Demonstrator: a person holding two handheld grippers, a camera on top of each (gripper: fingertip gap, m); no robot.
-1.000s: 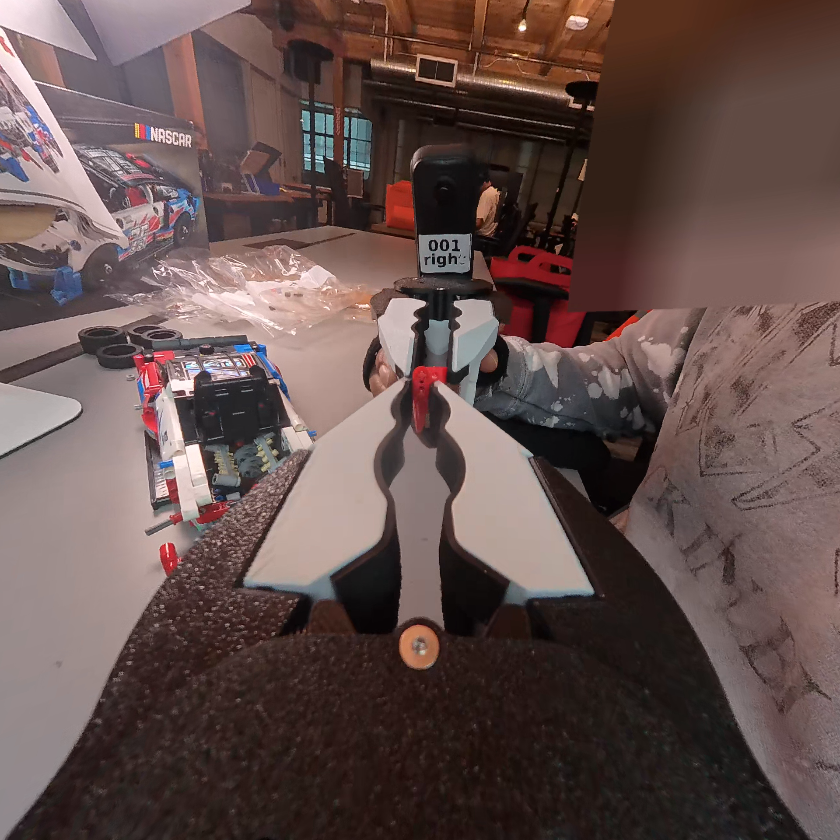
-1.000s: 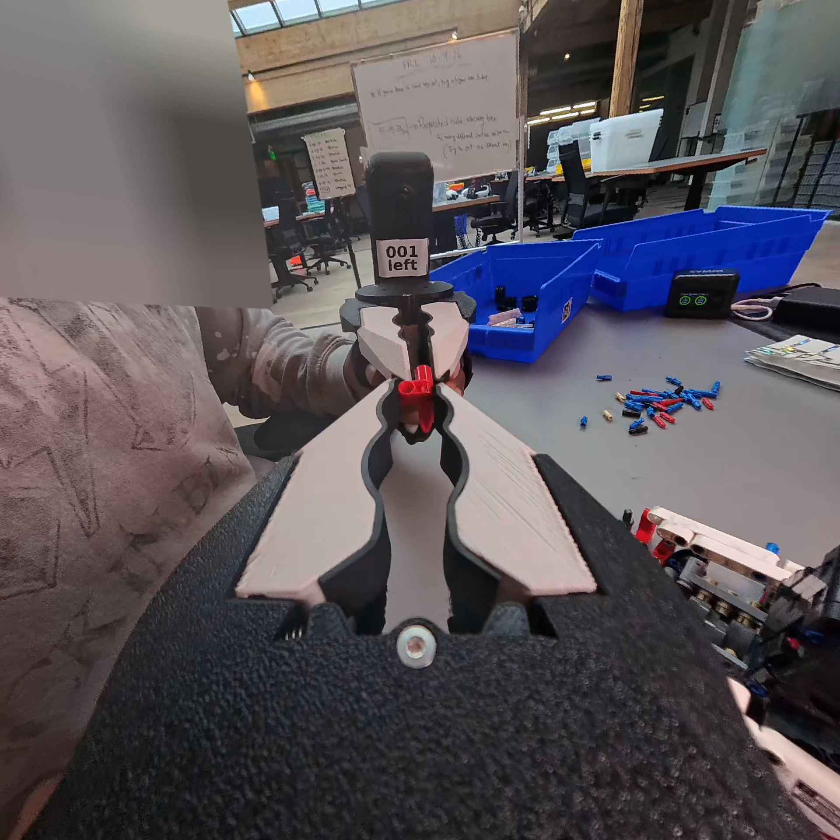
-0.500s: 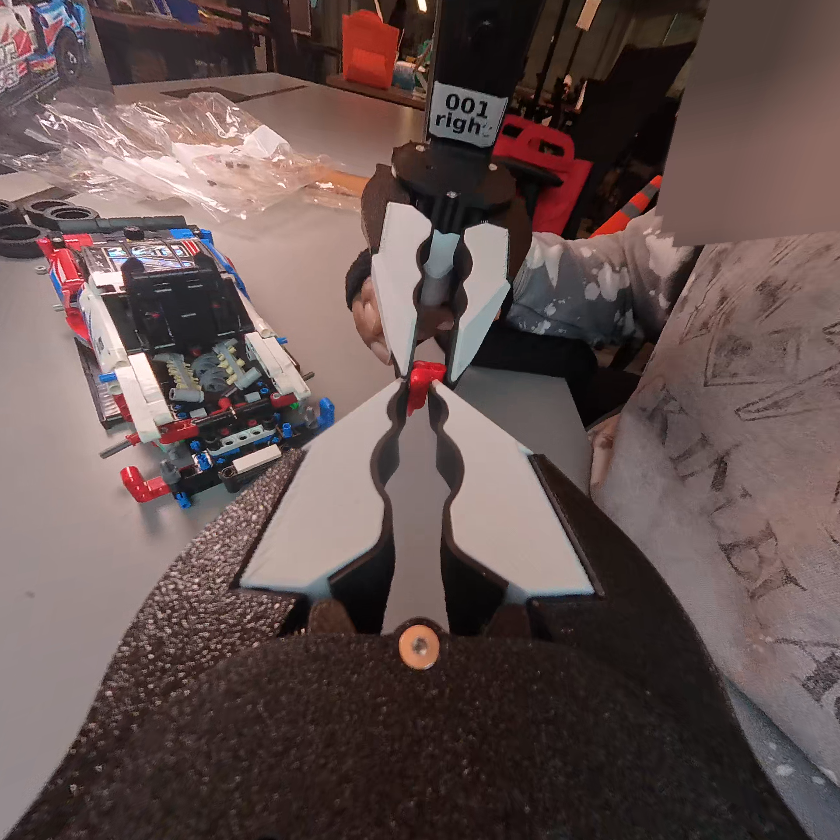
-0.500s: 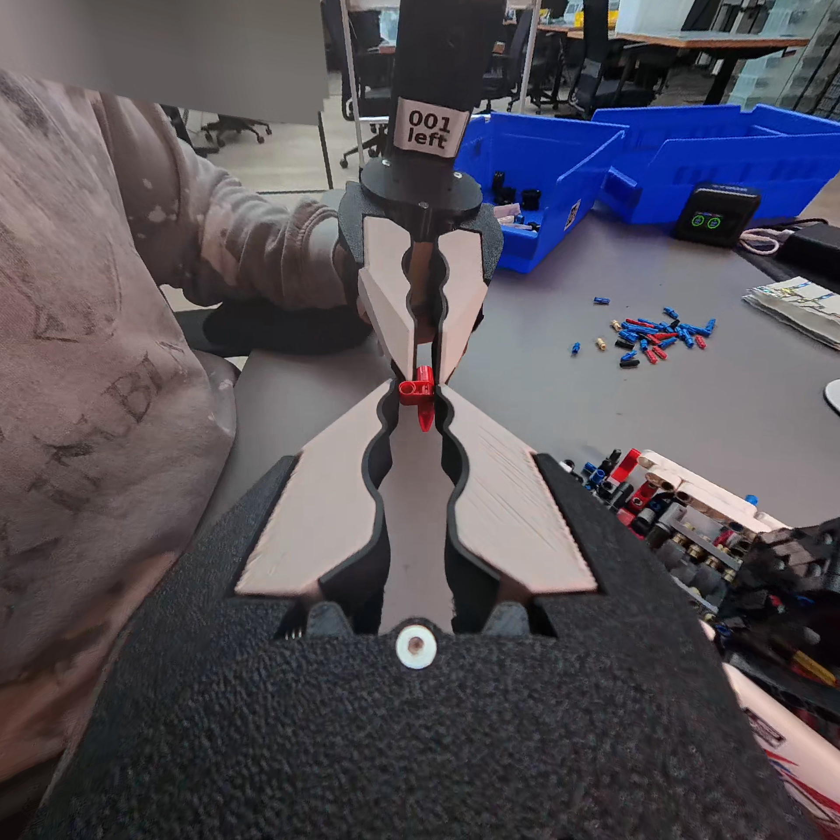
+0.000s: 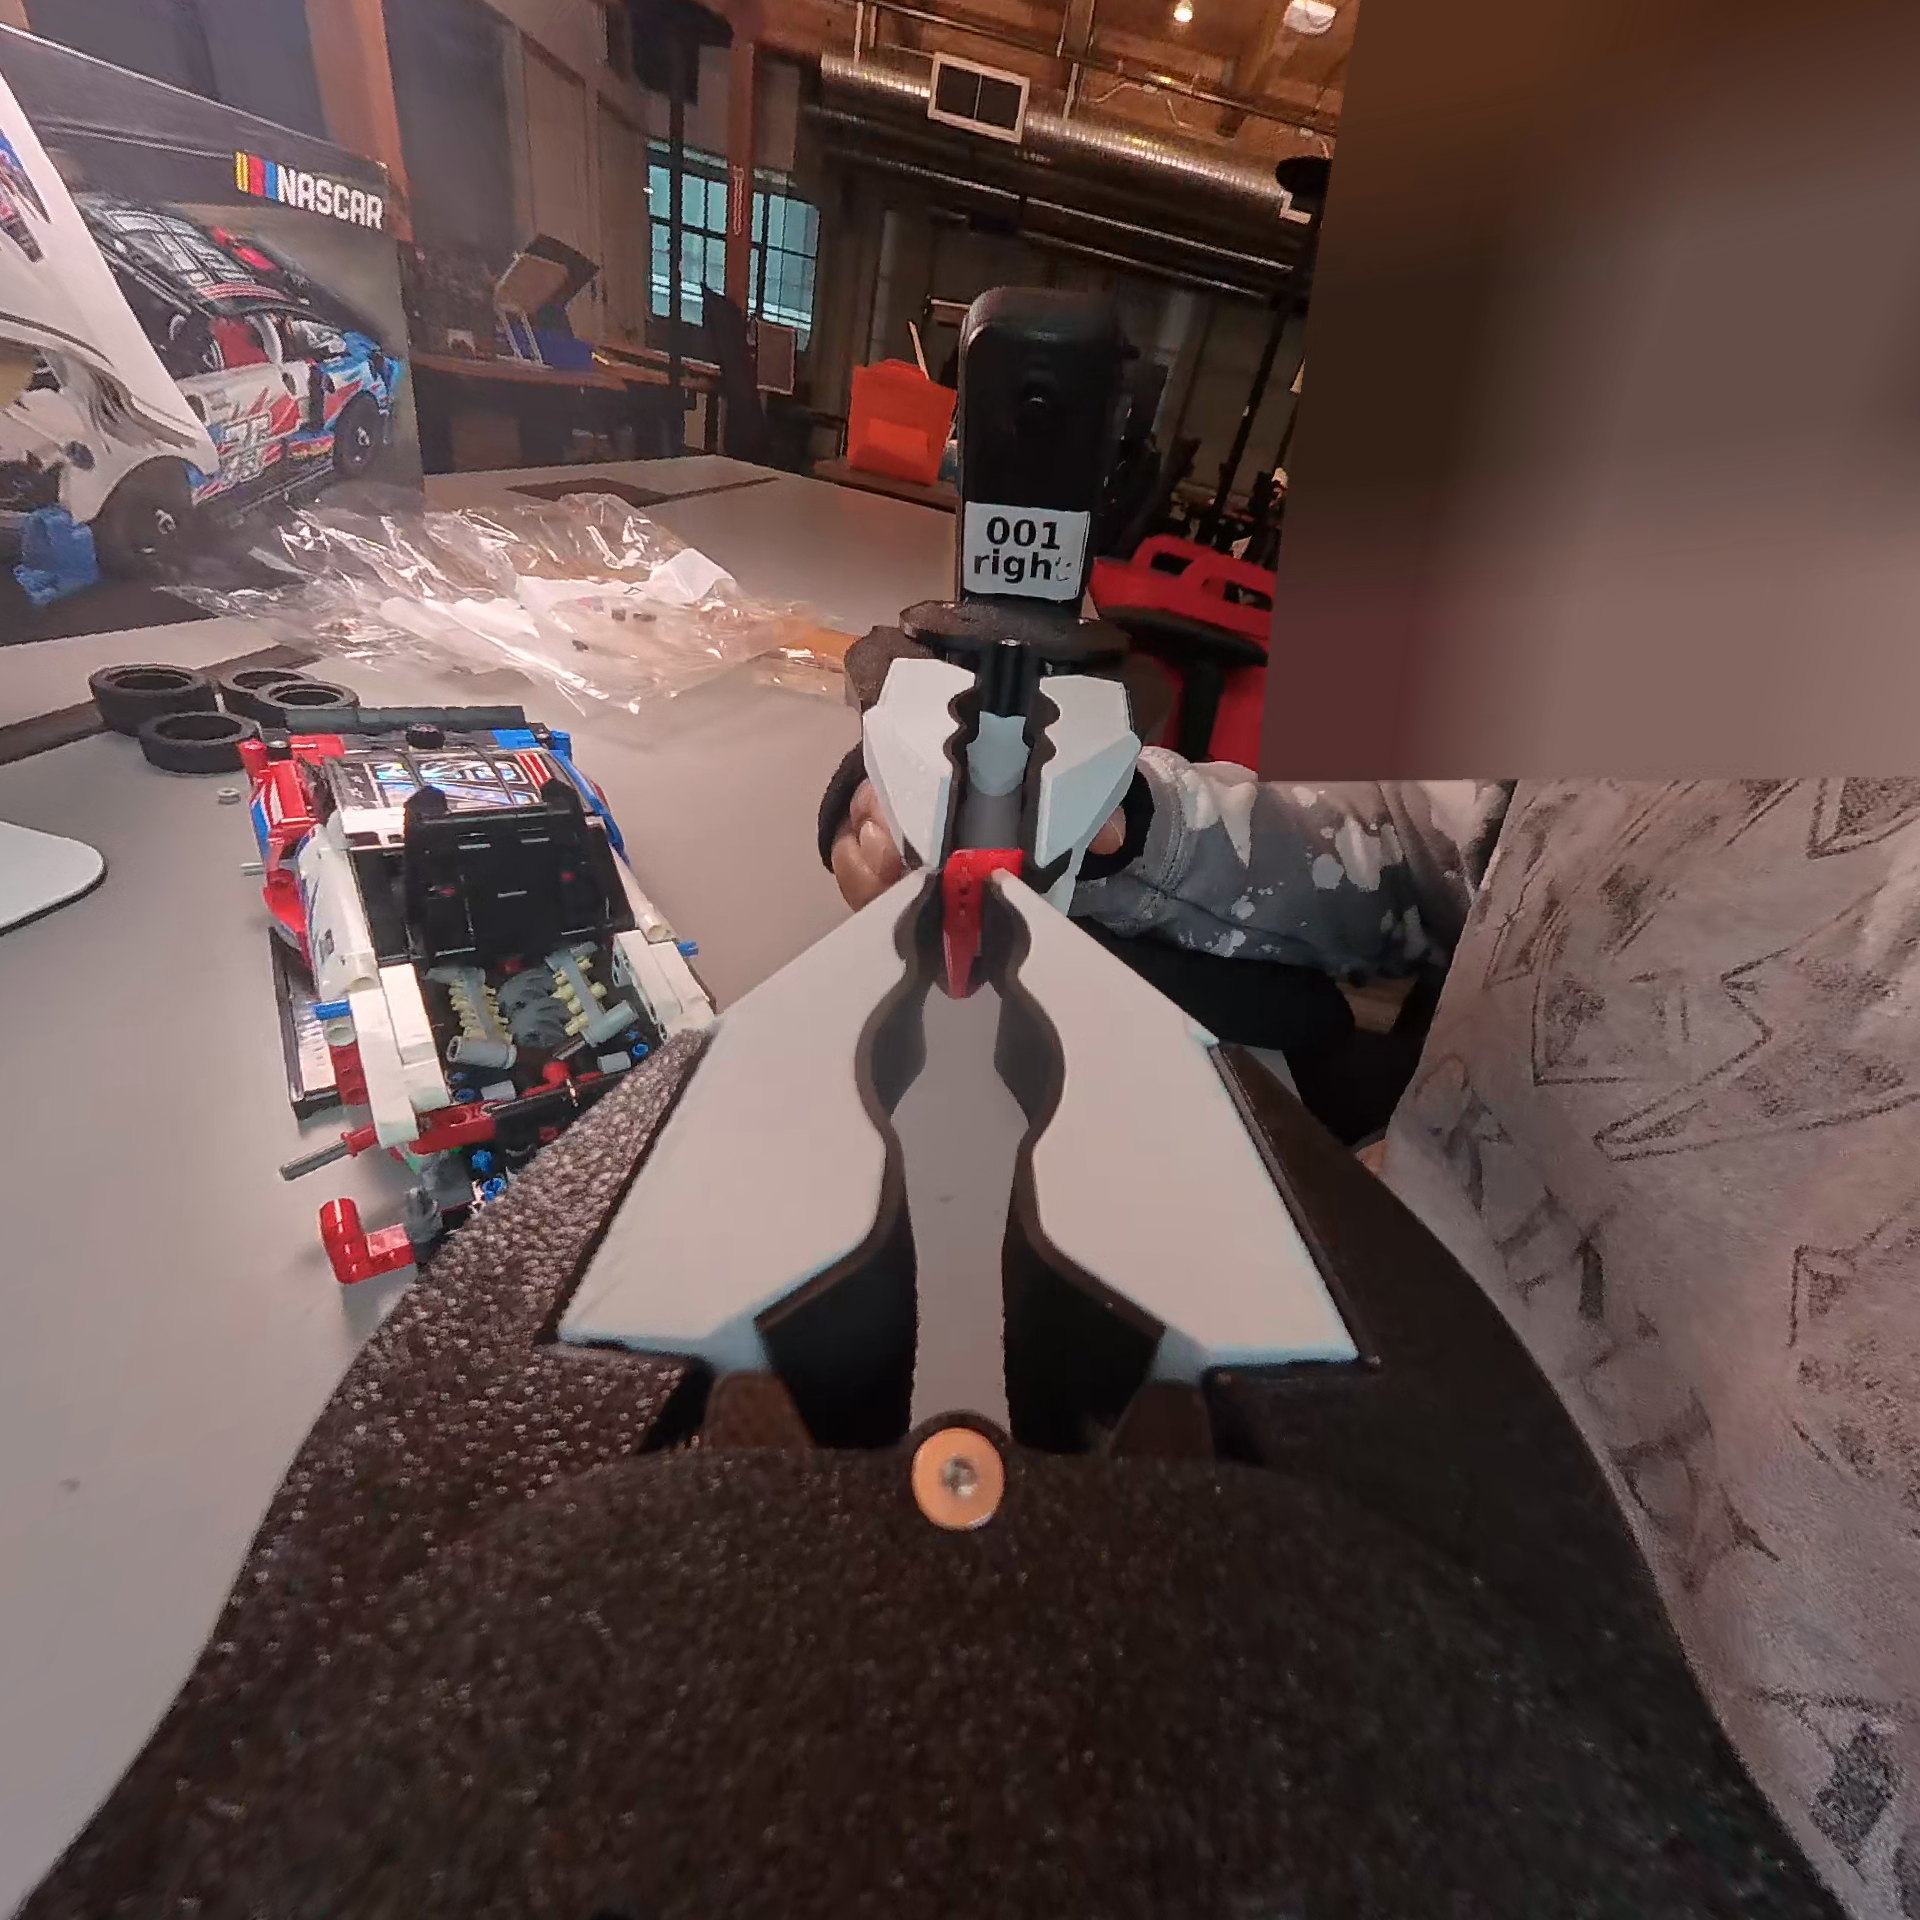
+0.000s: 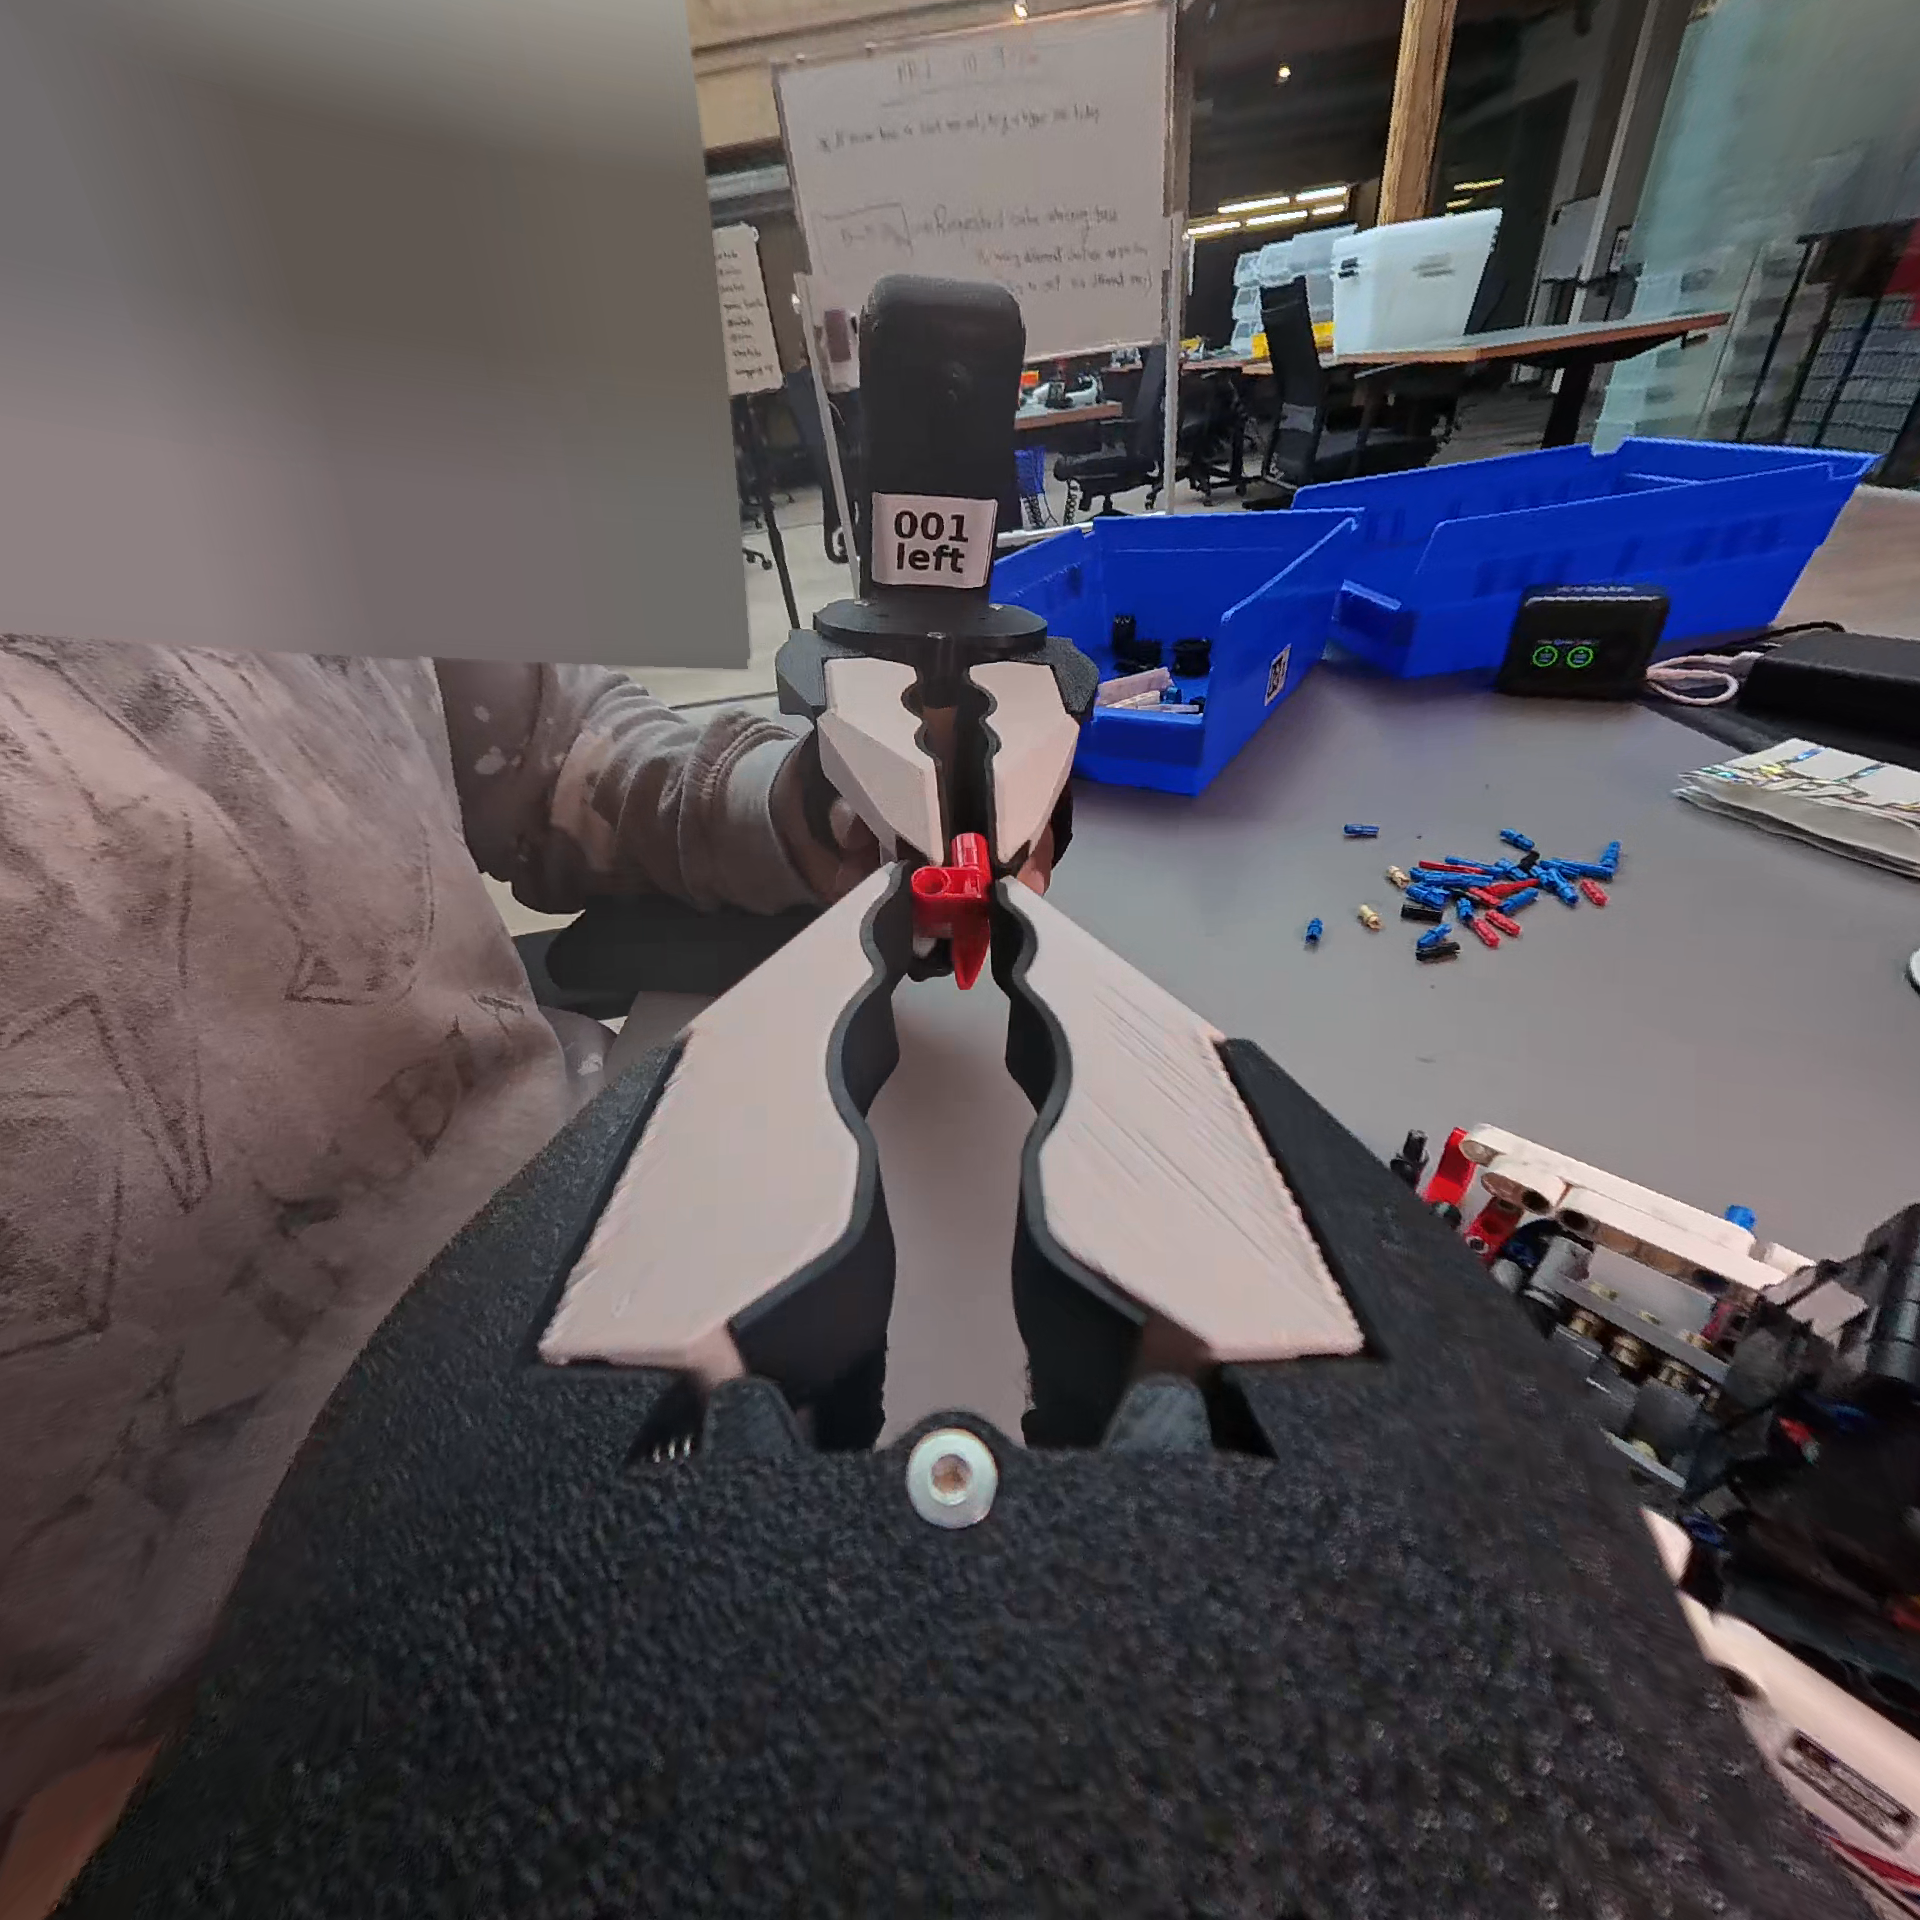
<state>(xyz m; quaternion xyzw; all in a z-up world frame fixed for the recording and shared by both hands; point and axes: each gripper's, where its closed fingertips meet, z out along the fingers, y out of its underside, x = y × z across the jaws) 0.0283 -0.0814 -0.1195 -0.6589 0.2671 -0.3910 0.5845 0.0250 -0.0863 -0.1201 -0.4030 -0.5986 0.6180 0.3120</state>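
Facing each other tip to tip above the grey table (image 5: pixel 156 1299), both grippers met at one small red brick-toy connector (image 5: pixel 966 920). We found the left gripper (image 5: pixel 961 883) drawn narrow, its pale fingers (image 5: pixel 748 1122) pinching the connector at their tips. The right gripper (image 6: pixel 951 883) was likewise narrowed, its fingertips pressed on the same red piece, seen in its own view at (image 6: pixel 951 899); which of the two bore the load we could not tell. Each opposing tool appeared in the other's camera, held by a hand (image 5: pixel 868 842) in a mottled grey sleeve (image 5: pixel 1268 862).

We recorded a partly built toy race car (image 5: pixel 457 914) on the table to the left gripper's left, with loose black tyres (image 5: pixel 192 707) beyond it and crumpled clear bags (image 5: pixel 540 613) farther back. A loose red elbow piece (image 5: pixel 358 1242) lay just beside the car's near end. In the right wrist view, scattered blue and red pins (image 6: pixel 1496 894) lay well apart from the grippers, before blue bins (image 6: pixel 1226 665).
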